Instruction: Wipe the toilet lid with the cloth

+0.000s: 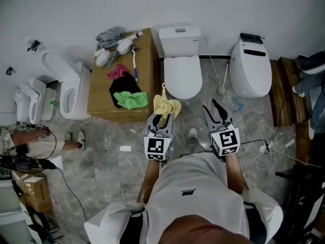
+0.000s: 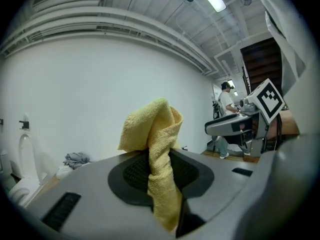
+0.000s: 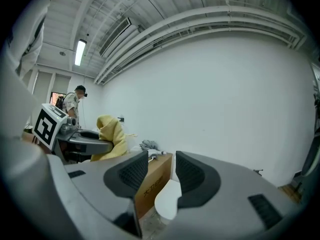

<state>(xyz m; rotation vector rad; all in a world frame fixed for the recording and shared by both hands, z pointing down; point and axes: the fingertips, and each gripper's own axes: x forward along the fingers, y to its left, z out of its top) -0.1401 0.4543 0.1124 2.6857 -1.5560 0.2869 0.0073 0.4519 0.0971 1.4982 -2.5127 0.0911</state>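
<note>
My left gripper (image 1: 163,117) is shut on a yellow cloth (image 1: 167,106), which bunches above its jaws just in front of the toilet. The cloth (image 2: 156,149) fills the middle of the left gripper view, pinched between the dark pads. The white toilet (image 1: 182,60) stands against the far wall with its lid (image 1: 183,77) down. My right gripper (image 1: 217,115) hangs open to the right of the cloth, nothing between its fingers. In the right gripper view the lid (image 3: 167,200) shows through the gap of the gripper (image 3: 161,173), with the cloth (image 3: 111,137) at the left.
A cardboard box (image 1: 122,78) left of the toilet carries pink, black and green cloths, a brush and bottles. Another toilet (image 1: 250,66) stands to the right and a third (image 1: 68,85) to the left. Cables (image 1: 269,146) trail over the floor at right. Someone (image 1: 35,141) sits at far left.
</note>
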